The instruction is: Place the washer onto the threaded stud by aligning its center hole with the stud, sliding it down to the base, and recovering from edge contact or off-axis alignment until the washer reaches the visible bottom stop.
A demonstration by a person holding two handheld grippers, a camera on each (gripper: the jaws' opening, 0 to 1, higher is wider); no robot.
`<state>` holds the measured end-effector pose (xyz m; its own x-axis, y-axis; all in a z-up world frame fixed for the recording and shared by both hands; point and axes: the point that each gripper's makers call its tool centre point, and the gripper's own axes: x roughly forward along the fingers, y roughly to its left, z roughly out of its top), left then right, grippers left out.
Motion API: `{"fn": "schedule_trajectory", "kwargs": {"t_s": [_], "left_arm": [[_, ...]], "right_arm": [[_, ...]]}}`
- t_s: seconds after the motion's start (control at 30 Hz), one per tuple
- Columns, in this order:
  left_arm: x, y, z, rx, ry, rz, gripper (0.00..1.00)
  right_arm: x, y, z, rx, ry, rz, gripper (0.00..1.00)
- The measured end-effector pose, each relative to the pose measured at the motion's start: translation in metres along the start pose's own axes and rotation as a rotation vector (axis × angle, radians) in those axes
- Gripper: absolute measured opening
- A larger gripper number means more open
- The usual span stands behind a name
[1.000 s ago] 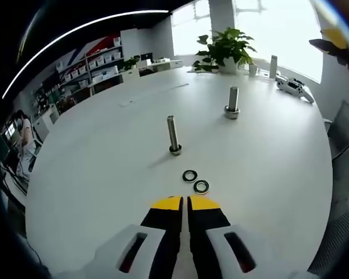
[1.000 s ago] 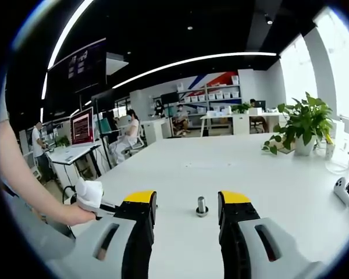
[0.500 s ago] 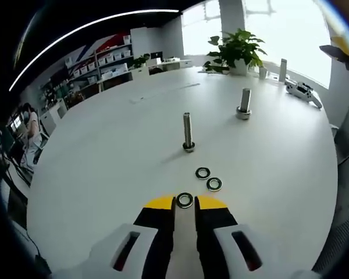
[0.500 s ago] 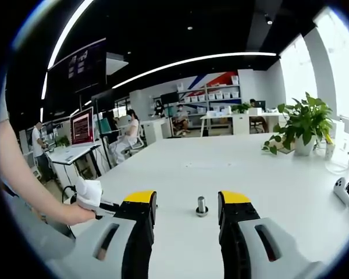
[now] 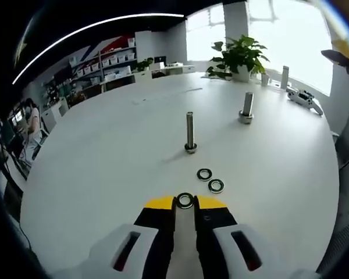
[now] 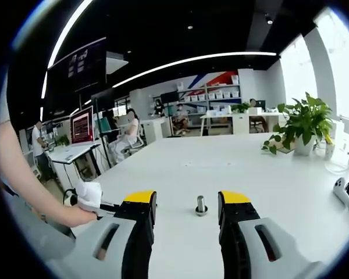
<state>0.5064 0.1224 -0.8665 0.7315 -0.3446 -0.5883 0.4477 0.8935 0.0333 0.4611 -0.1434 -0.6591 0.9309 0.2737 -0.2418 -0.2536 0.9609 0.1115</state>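
Left gripper view: left tongs (image 5: 185, 203) closed on a washer (image 5: 185, 201), which sits pinched flat between the yellow tips, above the white table (image 5: 104, 168). Two more washers lie on the table just beyond the tips, side by side and nearly touching: near washer (image 5: 216, 186), far washer (image 5: 205, 174). Past them a tall stud (image 5: 190, 131) stands upright on its base, well apart from the held washer. A second, shorter stud (image 5: 246, 107) stands farther off toward the right, also upright. A plant (image 5: 239, 53) in a white pot sits at the table's far edge by bright windows; a white controller-like device (image 5: 305, 99) lies near the right edge. Shelves with boxes line the back wall. Right gripper view: right tongs (image 6: 188, 200) wide open, nothing between the tips. A short stud (image 6: 201, 205) shows in the gap between the two tips, upright on the table, farther off and untouched. A hand (image 6: 75, 214) at lower left holds the white body of the left gripper. The plant (image 6: 302, 125) stands at right; people sit at desks in the background. Whether the short stud carries a washer at its base cannot be told.
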Motion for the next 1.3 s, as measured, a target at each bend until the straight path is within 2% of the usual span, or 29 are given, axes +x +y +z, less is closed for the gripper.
{"fn": "schedule_trajectory", "kwargs": {"t_s": [0.33, 0.8, 1.17, 1.3], "left_arm": [[0.0028, 0.0003, 0.0004, -0.003, -0.03, -0.016, 0.1], [0.0054, 0.0006, 0.0009, 0.005, -0.044, -0.016, 0.08], [0.0071, 0.0018, -0.0002, -0.026, -0.011, -0.003, 0.08], [0.0052, 0.0029, 0.0049, -0.028, -0.023, 0.005, 0.08]], "right_arm": [[0.0014, 0.0002, -0.0025, 0.0, 0.009, 0.002, 0.44], [0.0019, 0.0014, -0.0031, -0.001, 0.013, 0.002, 0.44], [0.0021, 0.002, -0.003, -0.003, 0.012, 0.005, 0.44], [0.0021, 0.0018, -0.0028, -0.001, 0.011, 0.005, 0.44]]}}
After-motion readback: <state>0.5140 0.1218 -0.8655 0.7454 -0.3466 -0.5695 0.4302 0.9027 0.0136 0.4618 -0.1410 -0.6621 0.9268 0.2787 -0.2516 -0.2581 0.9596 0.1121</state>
